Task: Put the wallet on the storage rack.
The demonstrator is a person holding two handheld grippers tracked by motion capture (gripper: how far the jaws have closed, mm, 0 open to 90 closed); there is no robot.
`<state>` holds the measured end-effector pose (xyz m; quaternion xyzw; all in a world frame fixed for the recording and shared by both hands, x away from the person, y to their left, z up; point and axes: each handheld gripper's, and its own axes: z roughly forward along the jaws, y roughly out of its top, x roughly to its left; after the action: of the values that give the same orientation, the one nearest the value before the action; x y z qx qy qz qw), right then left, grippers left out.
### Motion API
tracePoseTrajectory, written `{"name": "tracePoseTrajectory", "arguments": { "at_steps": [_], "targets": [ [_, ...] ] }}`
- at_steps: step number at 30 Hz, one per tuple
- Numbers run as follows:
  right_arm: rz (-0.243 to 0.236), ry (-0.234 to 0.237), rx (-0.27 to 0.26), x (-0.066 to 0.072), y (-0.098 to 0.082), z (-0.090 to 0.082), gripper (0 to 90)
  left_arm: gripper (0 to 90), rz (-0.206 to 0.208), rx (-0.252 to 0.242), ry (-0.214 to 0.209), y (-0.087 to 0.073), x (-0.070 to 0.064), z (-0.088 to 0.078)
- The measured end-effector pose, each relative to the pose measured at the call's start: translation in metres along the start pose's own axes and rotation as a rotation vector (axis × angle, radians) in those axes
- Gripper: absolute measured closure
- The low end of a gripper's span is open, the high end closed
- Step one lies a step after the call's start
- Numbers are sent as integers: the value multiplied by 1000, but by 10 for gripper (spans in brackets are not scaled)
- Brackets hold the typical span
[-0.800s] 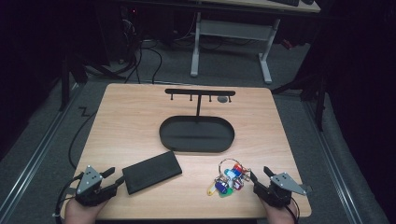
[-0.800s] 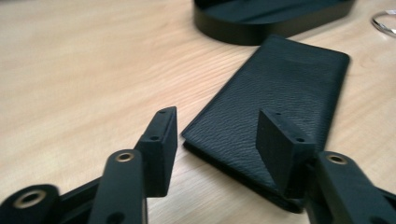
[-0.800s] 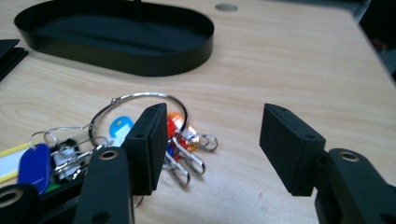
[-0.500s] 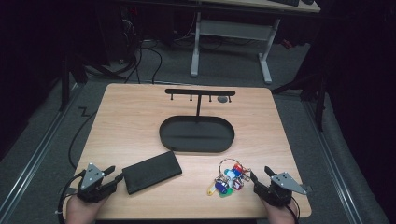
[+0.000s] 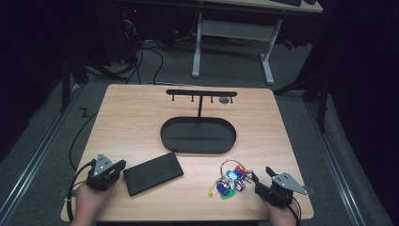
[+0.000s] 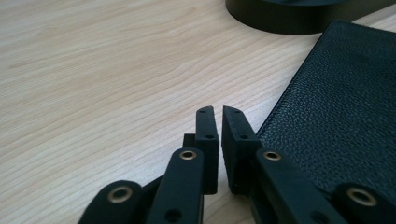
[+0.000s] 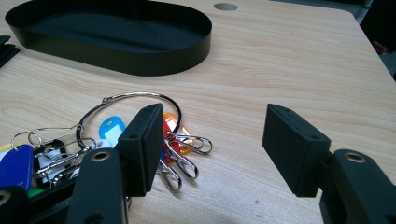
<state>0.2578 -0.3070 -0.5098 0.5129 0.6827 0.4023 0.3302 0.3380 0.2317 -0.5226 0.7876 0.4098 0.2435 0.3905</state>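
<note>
A bunch of coloured key tags on a metal ring (image 5: 229, 180) (image 7: 107, 135) lies near the table's front right. My right gripper (image 5: 261, 174) (image 7: 212, 114) rests just right of it, open. Its left jaw stands over the bunch's red tag and clips, and bare wood shows between the jaws. A black textured wallet-like case (image 5: 153, 173) (image 6: 336, 102) lies flat at the front left. My left gripper (image 5: 118, 165) (image 6: 218, 116) sits at the case's left end, shut with nothing between its pads.
A black oval tray (image 5: 163, 136) (image 7: 140, 63) (image 6: 299, 21) sits mid-table. Behind it a thin black stand (image 5: 200, 93) with small hooks rises, and a grey round disc (image 5: 225, 100) (image 7: 225, 6) is set in the tabletop. Bare wood lies left of the tray.
My left gripper has edged slightly forward and right, toward the case. My right gripper and the keys have stayed put.
</note>
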Motion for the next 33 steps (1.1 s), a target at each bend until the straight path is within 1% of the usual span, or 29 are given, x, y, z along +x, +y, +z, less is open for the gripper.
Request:
{"name": "tracePoseTrajectory", "arguments": {
  "at_steps": [1, 3, 5, 6, 13, 17, 18, 19, 20, 21, 22, 23, 24, 25, 26, 28, 29, 31, 33],
  "targets": [
    [0, 0, 0, 0, 0, 0, 390, 860, 0, 0, 0, 0, 0, 0],
    [3, -2, -1, 0, 0, 0, 390, 859, 23, 17, 8, 0, -2, 6],
    [6, 2, 7, 0, 0, 0, 391, 859, 25, 26, 8, -1, -3, 7],
    [-1, 0, 6, 0, -1, 1, 392, 861, 32, 35, 13, -2, -4, 9],
    [-6, 5, 8, 1, 0, 1, 392, 867, 37, 41, 14, -2, -5, 8],
    [-7, 6, 4, 0, 0, 1, 392, 871, 50, 50, 10, -4, -6, 7],
    [-6, 7, 1, 0, 0, 1, 393, 872, 63, 57, 7, -4, -8, 6],
    [-6, 7, 1, 0, 0, 1, 393, 873, 63, 57, 7, -4, -8, 6],
    [-5, 7, 1, 0, 0, 1, 393, 874, 83, 67, 0, -6, -12, 4],
    [-6, 8, 0, 0, 0, 1, 393, 873, 83, 67, 0, -6, -12, 4],
    [-6, 8, 0, 0, 0, 0, 393, 873, 122, 92, -1, -10, -19, 3],
    [-6, 8, 0, 0, 0, 0, 393, 877, 122, 92, -1, -10, -19, 3],
    [-6, 9, -4, 0, 1, 0, 392, 878, 131, 92, -9, -12, -23, -1],
    [-5, 10, -5, 0, 1, 0, 393, 877, 131, 92, -9, -12, -23, -1],
    [-5, 11, -6, -1, 1, -1, 393, 877, 138, 94, -14, -14, -28, -5],
    [-6, 10, -7, -1, 1, -1, 394, 877, 148, 98, -18, -15, -31, -9],
    [-5, 11, -7, -1, 1, -1, 393, 877, 148, 98, -18, -15, -31, -9],
    [-3, 12, -9, -1, 1, 0, 394, 874, 166, 104, -20, -16, -38, -15],
    [-3, 15, -9, -1, 1, 0, 394, 873, 173, 109, -17, -16, -40, -16]
  ]
}}
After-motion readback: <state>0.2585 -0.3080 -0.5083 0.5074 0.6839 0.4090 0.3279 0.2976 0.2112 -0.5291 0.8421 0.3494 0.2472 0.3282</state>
